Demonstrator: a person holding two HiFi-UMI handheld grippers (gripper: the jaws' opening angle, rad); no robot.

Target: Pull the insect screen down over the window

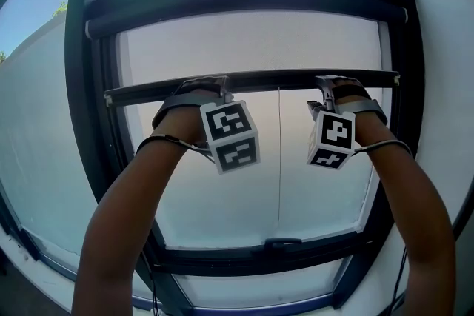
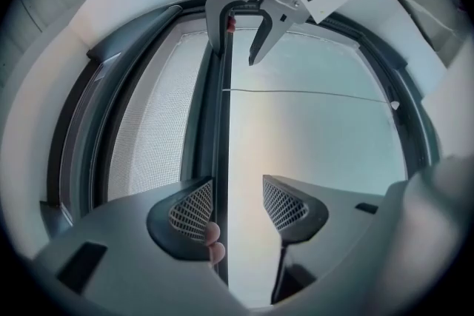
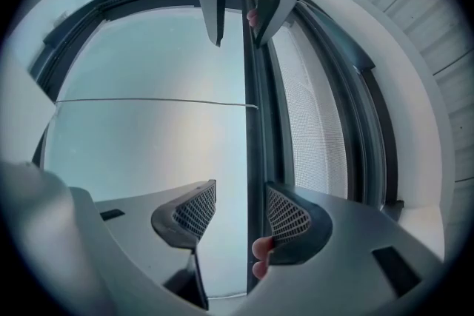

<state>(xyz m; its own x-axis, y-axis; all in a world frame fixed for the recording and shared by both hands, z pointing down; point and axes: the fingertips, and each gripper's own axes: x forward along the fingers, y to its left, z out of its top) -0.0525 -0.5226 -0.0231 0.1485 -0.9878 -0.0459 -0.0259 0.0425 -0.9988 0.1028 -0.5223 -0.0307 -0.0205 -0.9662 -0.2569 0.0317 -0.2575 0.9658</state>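
Observation:
The insect screen's mesh [image 1: 252,48] hangs from a dark roller housing [image 1: 244,0] down to its dark pull bar [image 1: 281,78], about a third of the way down the window. My left gripper [image 1: 204,85] and right gripper [image 1: 337,83] are both hooked over that bar. In the left gripper view the pull bar [image 2: 222,129] runs between the open jaws of the left gripper [image 2: 237,196], against the left pad [image 2: 194,209] only. In the right gripper view the pull bar [image 3: 255,122] lies beside the right pad [image 3: 287,217] of the open right gripper [image 3: 239,196].
A thin cord [image 1: 279,159] drops from the bar to a handle [image 1: 283,242] on the lower window frame [image 1: 259,259]. The dark side frames [image 1: 81,122] close in the opening. A person's fingertips [image 2: 213,237] show by the left pad.

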